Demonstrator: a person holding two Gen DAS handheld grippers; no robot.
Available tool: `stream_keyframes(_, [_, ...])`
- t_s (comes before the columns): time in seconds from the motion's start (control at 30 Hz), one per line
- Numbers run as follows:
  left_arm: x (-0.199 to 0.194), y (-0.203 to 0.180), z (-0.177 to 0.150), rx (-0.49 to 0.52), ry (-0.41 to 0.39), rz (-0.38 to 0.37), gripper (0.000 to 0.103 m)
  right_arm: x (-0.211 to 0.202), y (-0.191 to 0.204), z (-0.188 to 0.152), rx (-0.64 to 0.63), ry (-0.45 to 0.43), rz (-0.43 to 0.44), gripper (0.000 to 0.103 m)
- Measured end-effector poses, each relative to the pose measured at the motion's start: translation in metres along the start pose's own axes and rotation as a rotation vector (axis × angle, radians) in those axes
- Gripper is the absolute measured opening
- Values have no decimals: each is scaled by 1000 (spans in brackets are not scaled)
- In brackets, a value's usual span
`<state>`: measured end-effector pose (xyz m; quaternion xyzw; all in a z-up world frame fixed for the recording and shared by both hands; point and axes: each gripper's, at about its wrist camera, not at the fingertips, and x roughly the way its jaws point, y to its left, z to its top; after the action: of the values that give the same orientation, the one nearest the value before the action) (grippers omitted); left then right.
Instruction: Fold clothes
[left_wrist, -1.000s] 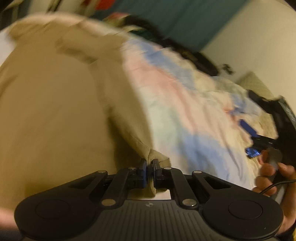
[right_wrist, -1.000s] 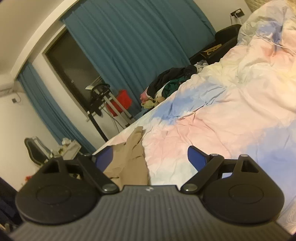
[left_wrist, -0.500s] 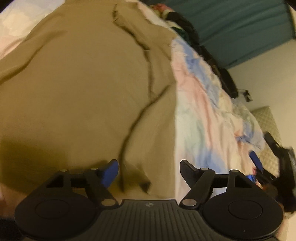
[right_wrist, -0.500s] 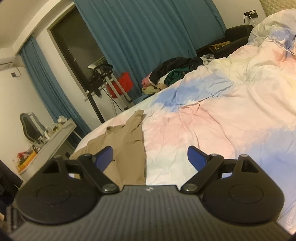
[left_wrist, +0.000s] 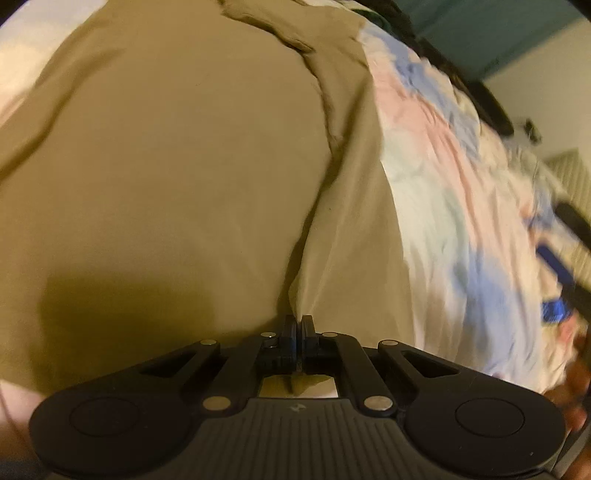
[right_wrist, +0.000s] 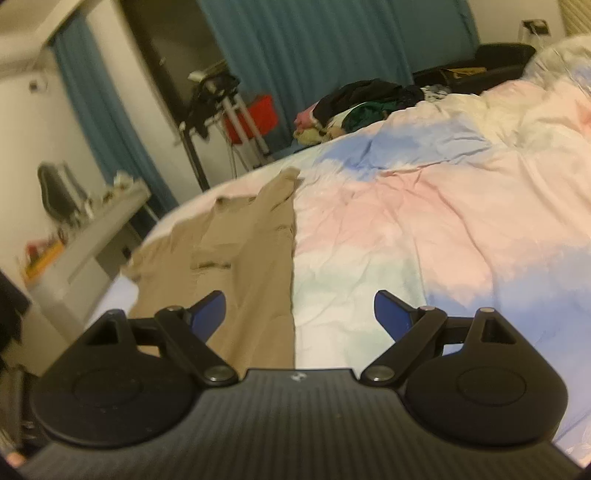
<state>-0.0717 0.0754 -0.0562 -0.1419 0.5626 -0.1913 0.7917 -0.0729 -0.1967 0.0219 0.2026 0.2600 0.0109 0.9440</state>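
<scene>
A: Two views, and they disagree on plenty. What does the left wrist camera give you?

B: Mostly the tan garment (left_wrist: 177, 177), spread flat over the bed (left_wrist: 443, 206) and filling everything from 9 to 1 o'clock. The left gripper (left_wrist: 297, 323) has its fingers pressed together on a fold of that cloth at its near edge, the fabric rising into a ridge toward 12 o'clock.

A: And the right wrist camera?

B: The right gripper (right_wrist: 299, 308) hangs with fingers (right_wrist: 210, 308) spread wide, nothing between them. The garment's straight right edge runs up between them toward 11 o'clock. Only this view shows the room: a pile of clothes (right_wrist: 354, 107) at 12 o'clock, blue curtains (right_wrist: 314, 48) behind, a desk (right_wrist: 92, 236) at 9 o'clock.

A: Anything the left alone shows?

B: The right gripper, blurred, at 3 o'clock.
</scene>
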Motion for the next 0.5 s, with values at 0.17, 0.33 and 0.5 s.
stream_keyframes(0.17, [-24,0,1,0,-26,0,30,10,17,17,22,4,22,88])
stream_keyframes(0.33, [-31,11,51,-63,-82,-18,73,33,29,35,55,-20,24,88])
stream_keyframes(0.5, [19,26,158,-222,-207,-36,78,69,10,22,186,-93,-47,88])
